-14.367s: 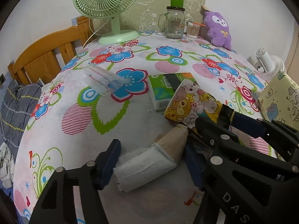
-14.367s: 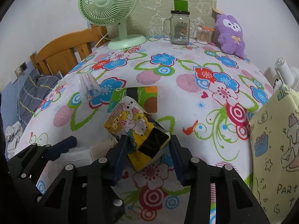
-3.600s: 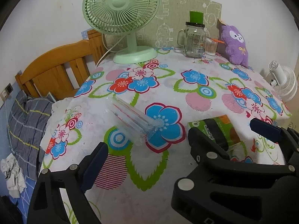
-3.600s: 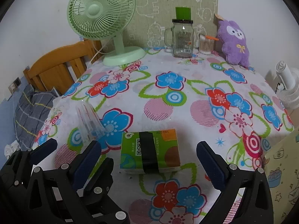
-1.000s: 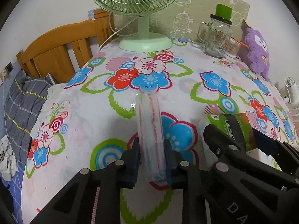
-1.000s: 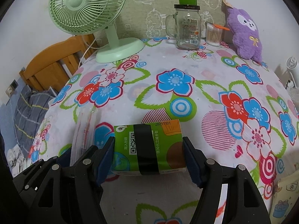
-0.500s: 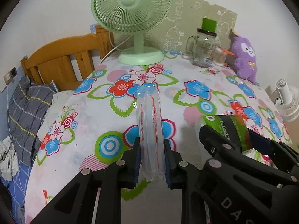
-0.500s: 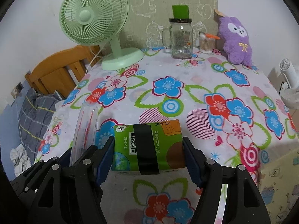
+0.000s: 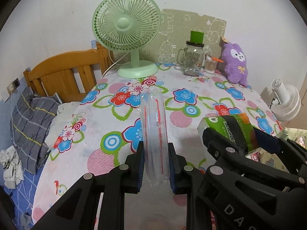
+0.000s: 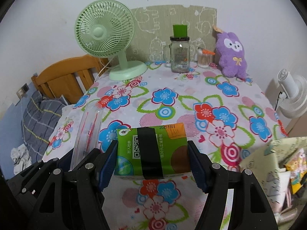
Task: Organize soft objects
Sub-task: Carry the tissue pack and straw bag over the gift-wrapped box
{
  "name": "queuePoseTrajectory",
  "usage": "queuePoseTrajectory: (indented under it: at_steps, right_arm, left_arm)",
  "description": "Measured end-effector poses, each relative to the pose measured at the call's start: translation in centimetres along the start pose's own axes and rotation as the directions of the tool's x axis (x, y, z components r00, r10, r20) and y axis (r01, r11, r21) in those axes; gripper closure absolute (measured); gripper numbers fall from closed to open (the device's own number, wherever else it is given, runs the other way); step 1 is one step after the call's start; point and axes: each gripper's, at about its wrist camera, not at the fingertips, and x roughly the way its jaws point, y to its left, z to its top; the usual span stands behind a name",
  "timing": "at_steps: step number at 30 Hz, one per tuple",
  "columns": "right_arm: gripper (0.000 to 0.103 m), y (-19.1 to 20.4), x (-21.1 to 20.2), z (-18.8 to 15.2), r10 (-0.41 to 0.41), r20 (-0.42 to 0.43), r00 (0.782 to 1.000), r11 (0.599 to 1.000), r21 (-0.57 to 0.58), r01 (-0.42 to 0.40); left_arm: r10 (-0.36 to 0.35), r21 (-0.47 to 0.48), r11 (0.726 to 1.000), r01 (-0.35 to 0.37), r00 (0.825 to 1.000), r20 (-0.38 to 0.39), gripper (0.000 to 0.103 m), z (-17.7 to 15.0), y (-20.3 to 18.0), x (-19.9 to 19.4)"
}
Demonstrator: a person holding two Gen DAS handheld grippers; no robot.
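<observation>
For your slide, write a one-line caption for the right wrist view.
Right gripper clamps green tissue pack above floral tablecloth.

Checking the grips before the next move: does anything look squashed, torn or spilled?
Nothing stands out. The clear plastic pack sits straight in the left gripper; the green tissue pack sits level in the right gripper, both undented.
</observation>
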Motion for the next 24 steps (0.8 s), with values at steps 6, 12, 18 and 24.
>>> queuePoseTrajectory:
  at_steps: [6,12,18,24]
  right_arm:
    - [0.031,-0.3,-2.9,-0.7,-0.001,0.036,0.999,1.000,-0.024,0.002]
    - [0.031,-0.5,-5.3,-1.3,0.004,0.064,0.998,0.999,-0.035,-0.002]
    - [0.031,-0.7,-7.2,-1.9,0.011,0.081,0.997,0.999,-0.039,-0.008]
    - [0.031,-0.7,-9.1,-2.5,0.008,0.099,0.995,0.999,-0.040,-0.004]
  left_arm:
    - [-0.001,0.012,1.000,0.001,0.999,0.033,0.083,-0.5,-0.8,-2.5]
    - [0.000,0.027,1.000,-0.002,0.998,0.057,0.083,-1.0,-1.4,-4.6]
    - [-0.002,0.039,0.999,-0.001,0.997,0.075,0.083,-1.5,-1.9,-6.4]
    - [-0.011,0.056,0.998,0.006,0.996,0.091,0.083,-1.9,-2.4,-8.1]
